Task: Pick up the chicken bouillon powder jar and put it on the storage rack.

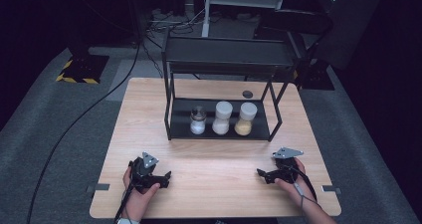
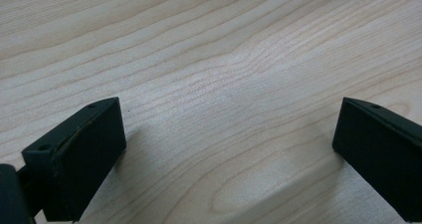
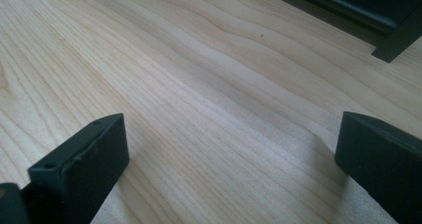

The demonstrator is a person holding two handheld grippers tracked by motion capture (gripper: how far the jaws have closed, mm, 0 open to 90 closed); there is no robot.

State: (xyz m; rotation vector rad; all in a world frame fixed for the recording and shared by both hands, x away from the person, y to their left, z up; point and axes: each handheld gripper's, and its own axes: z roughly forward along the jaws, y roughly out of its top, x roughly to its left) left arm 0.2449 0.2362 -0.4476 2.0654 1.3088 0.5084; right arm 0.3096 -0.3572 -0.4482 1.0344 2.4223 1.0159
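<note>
Resting both grippers on the wooden table [image 1: 214,184], near its front edge, we hold nothing.

Our left gripper [image 1: 166,176] and right gripper [image 1: 261,174] point toward each other, well apart, each with its jaws spread wide over bare wood. Beyond them stands a black rack [image 1: 171,109]; on its lower shelf sit three jars in a row: a glass jar [image 1: 197,120], a white-lidded jar [image 1: 222,118] and a jar of yellowish powder [image 1: 245,119].

Readable text: none in any view.
Jars [image 1: 220,118]: three on the lower rack shelf, 12 o'clock on the desk [image 1: 214,184]; no legible labels.
Signs: yellow-black hazard stripes [image 1: 75,78] on the floor, 10 o'clock; no lettering.
</note>
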